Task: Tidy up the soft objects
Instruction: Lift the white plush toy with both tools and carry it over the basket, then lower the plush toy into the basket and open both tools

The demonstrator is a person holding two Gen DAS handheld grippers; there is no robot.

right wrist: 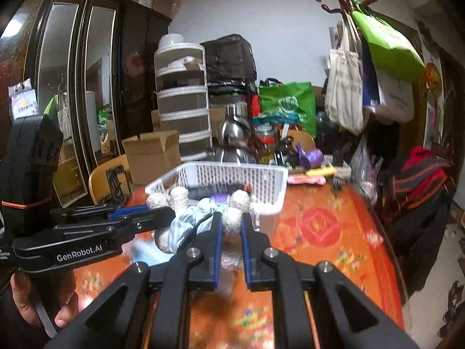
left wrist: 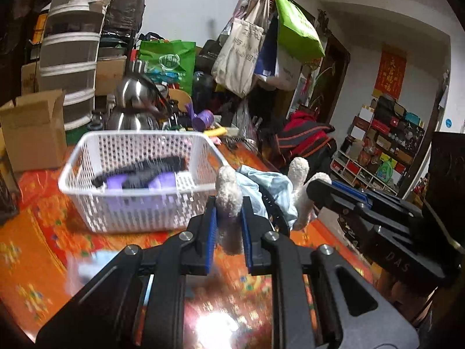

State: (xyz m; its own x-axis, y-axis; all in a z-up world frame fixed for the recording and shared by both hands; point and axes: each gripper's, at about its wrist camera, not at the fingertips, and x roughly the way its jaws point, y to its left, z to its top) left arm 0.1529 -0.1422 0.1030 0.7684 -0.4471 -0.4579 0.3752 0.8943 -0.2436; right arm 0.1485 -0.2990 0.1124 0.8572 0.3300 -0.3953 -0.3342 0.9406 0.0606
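A plush toy [left wrist: 273, 186] with cream fuzzy limbs and pale blue clothes hangs above the orange tablecloth, held between both grippers. My left gripper [left wrist: 229, 203] is shut on one fuzzy limb. From the right, my right gripper [left wrist: 315, 187] grips another limb. In the right wrist view the right gripper [right wrist: 231, 218] is shut on a cream limb, and the left gripper [right wrist: 167, 212] holds the plush toy [right wrist: 189, 218] from the left. Just beyond the toy stands a white perforated basket [left wrist: 130, 151] with purple items [left wrist: 116, 181] and a dark item [left wrist: 157, 165] inside.
An open cardboard box [left wrist: 35, 128] stands left of the basket [right wrist: 232, 167]; a steel kettle [left wrist: 133, 104] and clutter sit behind it. A pale blue blurred thing [left wrist: 87, 264] lies on the orange tablecloth [left wrist: 37, 232]. A coat rack with bags [left wrist: 261, 43] rises at the back.
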